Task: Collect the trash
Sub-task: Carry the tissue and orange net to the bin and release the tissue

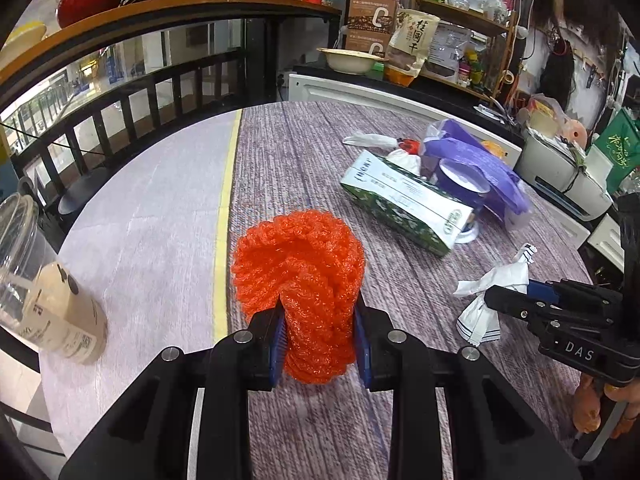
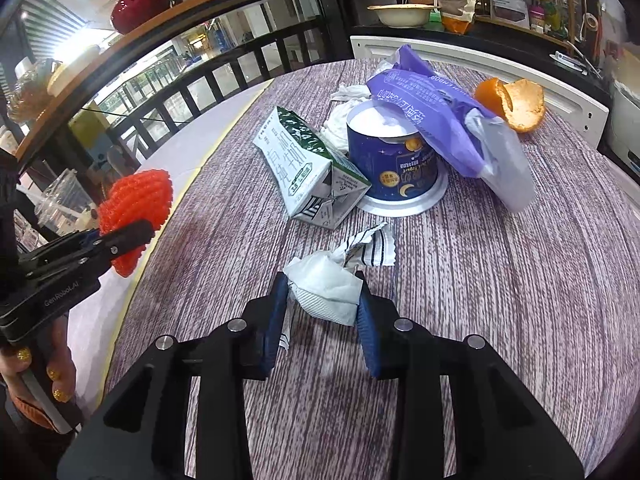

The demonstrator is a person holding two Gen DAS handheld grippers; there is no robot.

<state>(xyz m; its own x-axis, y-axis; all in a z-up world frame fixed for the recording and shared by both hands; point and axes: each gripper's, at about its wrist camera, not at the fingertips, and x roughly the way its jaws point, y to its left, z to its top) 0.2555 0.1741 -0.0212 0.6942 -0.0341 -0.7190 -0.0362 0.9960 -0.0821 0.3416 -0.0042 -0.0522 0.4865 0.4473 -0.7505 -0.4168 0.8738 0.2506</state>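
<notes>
My left gripper [image 1: 320, 332] is shut on an orange foam fruit net [image 1: 298, 264], held above the round table [image 1: 160, 220]. The right wrist view shows that net [image 2: 138, 202] at the left, in the left gripper's [image 2: 120, 240] fingers. My right gripper [image 2: 322, 304] is shut on a crumpled white tissue [image 2: 328, 286] with a striped wrapper [image 2: 370, 250] attached, low over the table [image 2: 500, 280]. From the left wrist view the right gripper [image 1: 504, 300] pinches the same tissue [image 1: 494, 286] at the right. A green-and-white milk carton [image 2: 308, 168] lies beyond it.
A dark blue tub [image 2: 394, 160], a purple bag [image 2: 440, 112], more tissues [image 2: 340, 120] and orange peel [image 2: 514, 104] lie at the far side. A plastic cup [image 1: 24, 248] with a bottle stands at the left table edge. A railing and cluttered shelves ring the table.
</notes>
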